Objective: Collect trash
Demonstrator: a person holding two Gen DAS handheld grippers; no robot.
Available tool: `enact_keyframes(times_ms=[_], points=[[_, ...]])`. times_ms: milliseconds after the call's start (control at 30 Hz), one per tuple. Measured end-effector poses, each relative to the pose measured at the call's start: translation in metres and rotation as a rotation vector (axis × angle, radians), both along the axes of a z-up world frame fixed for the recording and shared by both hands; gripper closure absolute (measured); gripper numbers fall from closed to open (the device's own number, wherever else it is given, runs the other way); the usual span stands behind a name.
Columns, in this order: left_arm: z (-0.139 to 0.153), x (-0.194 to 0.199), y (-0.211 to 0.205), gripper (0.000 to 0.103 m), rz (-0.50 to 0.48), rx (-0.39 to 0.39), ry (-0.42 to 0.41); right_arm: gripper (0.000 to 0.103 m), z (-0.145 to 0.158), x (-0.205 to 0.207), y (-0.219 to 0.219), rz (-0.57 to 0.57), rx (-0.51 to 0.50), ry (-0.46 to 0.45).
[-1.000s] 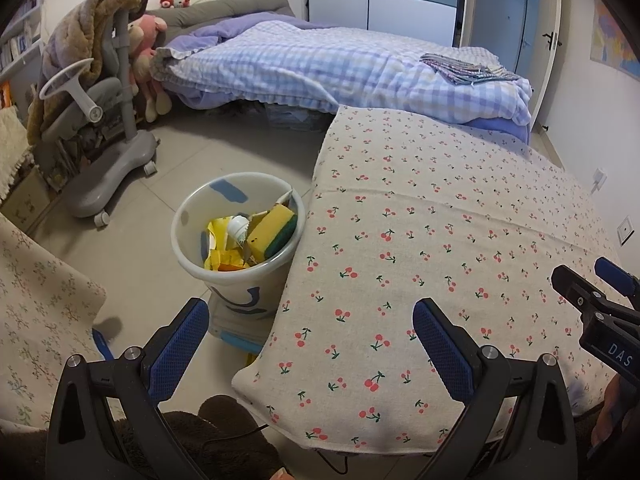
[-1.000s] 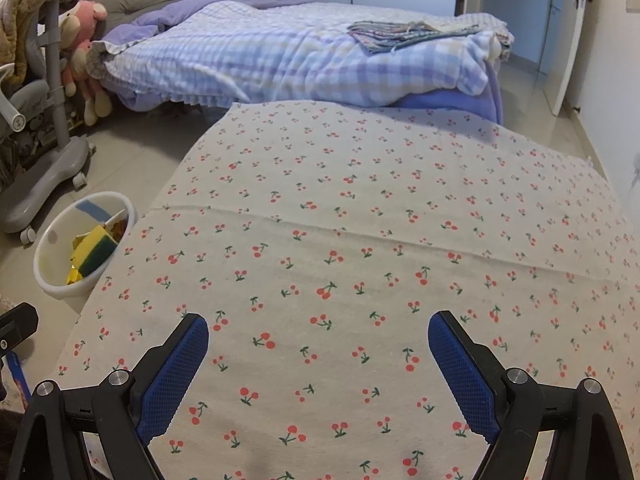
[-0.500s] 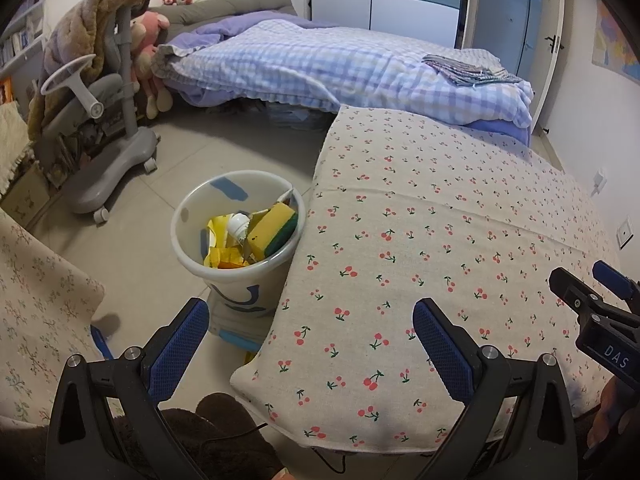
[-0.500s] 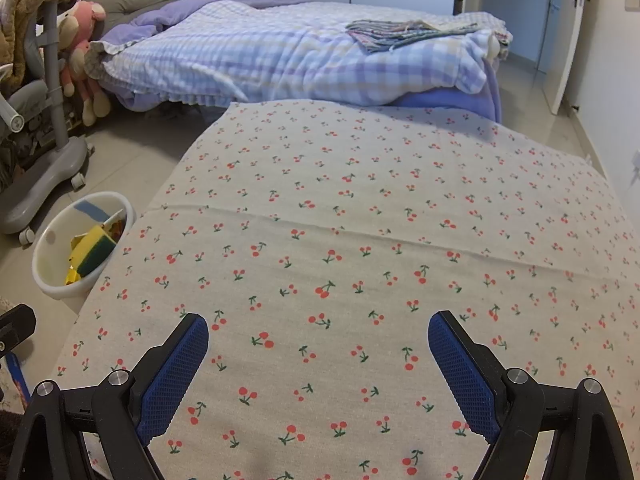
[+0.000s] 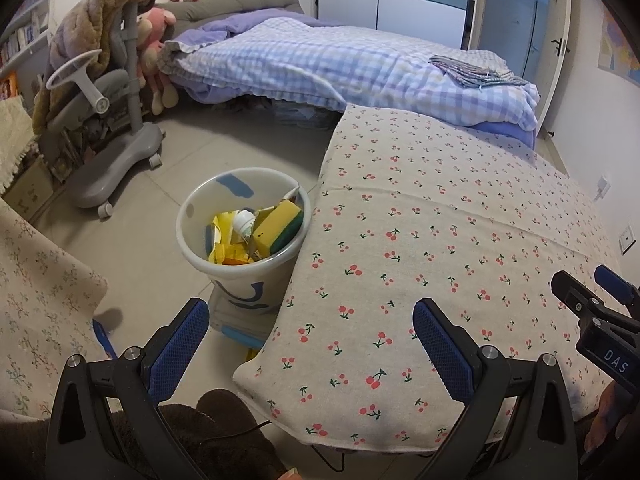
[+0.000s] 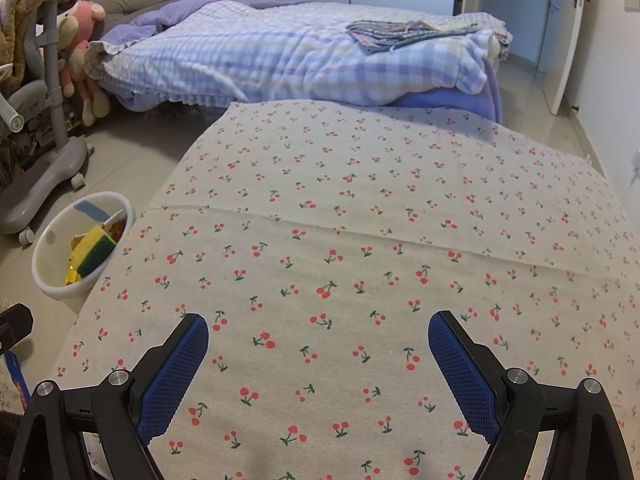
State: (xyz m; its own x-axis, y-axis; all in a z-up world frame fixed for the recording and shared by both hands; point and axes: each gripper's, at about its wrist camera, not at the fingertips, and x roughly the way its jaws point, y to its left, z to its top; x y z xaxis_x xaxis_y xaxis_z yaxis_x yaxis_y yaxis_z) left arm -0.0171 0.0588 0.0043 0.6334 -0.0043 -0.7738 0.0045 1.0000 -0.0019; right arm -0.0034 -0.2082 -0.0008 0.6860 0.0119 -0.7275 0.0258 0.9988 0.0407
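Note:
A white trash bin (image 5: pixel 192 216) stands on the floor against the left edge of the cherry-print table (image 5: pixel 440 240). It holds a yellow-green sponge (image 5: pixel 278 226), yellow wrappers (image 5: pixel 224 248) and a white bulb-like item (image 5: pixel 244 222). The bin also shows in the right wrist view (image 6: pixel 52 240). My left gripper (image 5: pixel 310 334) is open and empty, above the table's near-left corner. My right gripper (image 6: pixel 318 354) is open and empty over the table's near part; it also shows at the right of the left wrist view (image 5: pixel 596 300).
A bed (image 5: pixel 340 60) with a checked blanket lies beyond the table. A grey wheeled chair (image 5: pixel 104 120) with a brown throw and plush toys stands at far left. A floral cloth (image 5: pixel 36 280) hangs at the near left. A door (image 6: pixel 560 20) is at the far right.
Both grippers stay open and nearly still. The left wrist view has shifted slightly; nothing was picked up or dropped.

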Motion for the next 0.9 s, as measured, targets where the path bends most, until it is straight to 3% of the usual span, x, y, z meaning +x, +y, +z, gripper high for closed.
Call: enact_keyframes(times_ms=[900], points=[[0.0016, 0.0011, -0.0058, 0.000, -0.007, -0.027, 0.019, 0.010, 0.0046, 0.0003, 0.0061, 0.000, 0.001, -0.018]])
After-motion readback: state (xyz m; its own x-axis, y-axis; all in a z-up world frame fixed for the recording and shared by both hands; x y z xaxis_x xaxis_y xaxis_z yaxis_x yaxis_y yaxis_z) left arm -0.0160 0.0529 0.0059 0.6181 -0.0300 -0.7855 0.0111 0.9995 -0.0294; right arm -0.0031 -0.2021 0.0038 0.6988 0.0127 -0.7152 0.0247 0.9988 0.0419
